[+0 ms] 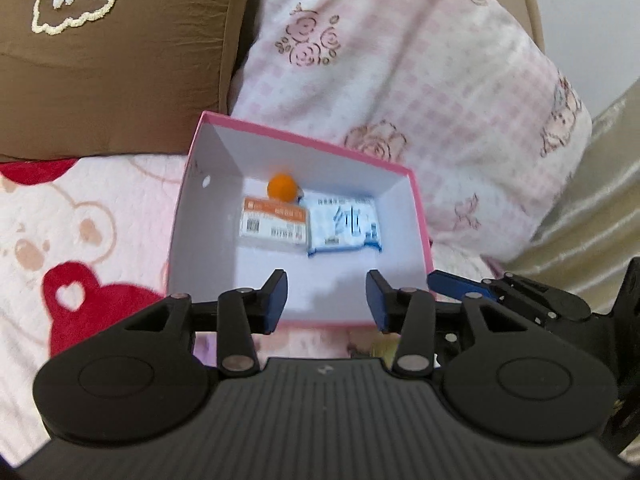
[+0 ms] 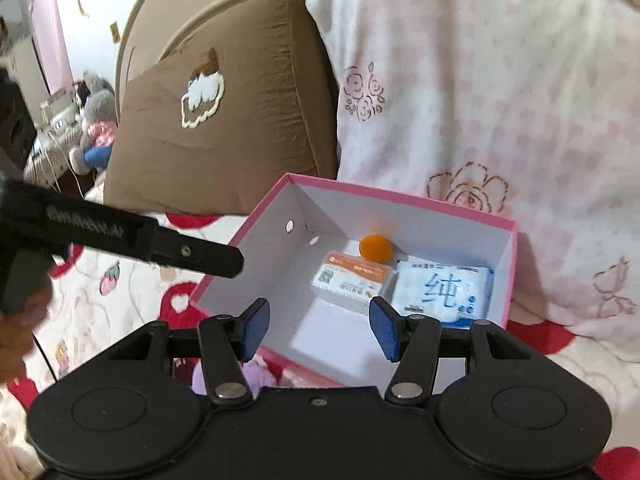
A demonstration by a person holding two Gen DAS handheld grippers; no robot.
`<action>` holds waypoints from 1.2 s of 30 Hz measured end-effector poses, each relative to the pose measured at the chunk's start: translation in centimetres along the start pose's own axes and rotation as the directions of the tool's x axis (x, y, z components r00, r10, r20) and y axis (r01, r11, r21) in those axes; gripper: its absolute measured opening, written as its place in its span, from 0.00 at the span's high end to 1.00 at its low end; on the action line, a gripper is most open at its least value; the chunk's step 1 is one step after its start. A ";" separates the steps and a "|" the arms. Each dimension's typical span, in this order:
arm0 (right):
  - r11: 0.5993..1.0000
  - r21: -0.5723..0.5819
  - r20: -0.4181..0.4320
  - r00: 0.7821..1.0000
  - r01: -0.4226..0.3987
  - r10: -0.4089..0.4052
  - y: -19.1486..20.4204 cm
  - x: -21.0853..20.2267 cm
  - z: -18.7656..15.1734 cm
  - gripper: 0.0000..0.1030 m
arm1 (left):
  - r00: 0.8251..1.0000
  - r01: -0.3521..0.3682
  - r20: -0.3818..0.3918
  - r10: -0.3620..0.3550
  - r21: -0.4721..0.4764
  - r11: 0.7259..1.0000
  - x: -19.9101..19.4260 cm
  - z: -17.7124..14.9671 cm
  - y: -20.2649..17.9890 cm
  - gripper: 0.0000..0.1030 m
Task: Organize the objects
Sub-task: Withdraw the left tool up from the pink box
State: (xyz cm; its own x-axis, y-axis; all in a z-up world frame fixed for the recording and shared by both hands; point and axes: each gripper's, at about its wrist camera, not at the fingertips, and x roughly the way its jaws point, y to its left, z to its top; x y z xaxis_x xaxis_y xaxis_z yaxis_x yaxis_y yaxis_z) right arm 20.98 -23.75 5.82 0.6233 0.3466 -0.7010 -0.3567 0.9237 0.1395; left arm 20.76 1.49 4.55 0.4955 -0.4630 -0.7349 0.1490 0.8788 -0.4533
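The pink box [image 1: 422,216] is sitting open on the blanket [image 1: 80,216], near the pillows. An orange ball [image 1: 283,187], an orange-and-white packet [image 1: 274,226] and a blue tissue pack [image 1: 346,226] are lying toward its far wall. The left gripper [image 1: 327,294] and right gripper [image 2: 319,326] are hanging over its near edge, jaws apart, gripping nothing.

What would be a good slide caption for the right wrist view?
Open right claw hovers empty over pink box holding an orange ball, an orange-white packet and a blue tissue pack.

Blue-white tissue pack [image 2: 442,286] in pink box [image 2: 404,194]: large character "纯". Other print, orange-white packet [image 2: 352,278], too blurred.
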 end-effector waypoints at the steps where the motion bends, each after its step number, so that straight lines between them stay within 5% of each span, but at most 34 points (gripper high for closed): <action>1: 1.000 -0.022 -0.005 1.000 0.021 -0.021 0.5 -0.5 -0.4 0.41 | 1.000 -0.008 0.001 0.008 0.003 1.000 -0.7 -0.2 -0.2 0.54; 19: 0.994 -0.066 0.047 0.996 0.084 -0.081 7.2 -8.2 -3.6 0.29 | 1.000 -0.015 -0.007 0.016 0.103 0.995 -9.2 -5.8 -2.0 0.40; 28: 0.979 -0.131 0.098 0.984 0.158 -0.146 9.2 -10.5 -5.1 0.11 | 0.999 -0.032 -0.007 0.032 0.102 0.994 -9.7 -7.9 -0.6 0.36; 36: 0.974 -0.172 0.012 0.989 0.148 -0.148 11.0 -8.8 -7.4 0.09 | 0.998 -0.025 -0.049 0.028 0.062 0.998 -7.9 -9.9 1.4 0.25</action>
State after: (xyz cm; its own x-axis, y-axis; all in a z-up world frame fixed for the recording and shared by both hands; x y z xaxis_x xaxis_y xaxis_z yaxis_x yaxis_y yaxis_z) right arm 6.39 -17.89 8.32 0.6778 0.2084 -0.7051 -0.3749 0.9229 -0.0876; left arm 8.57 5.27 4.73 0.4567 -0.4435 -0.7712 0.1897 0.8955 -0.4026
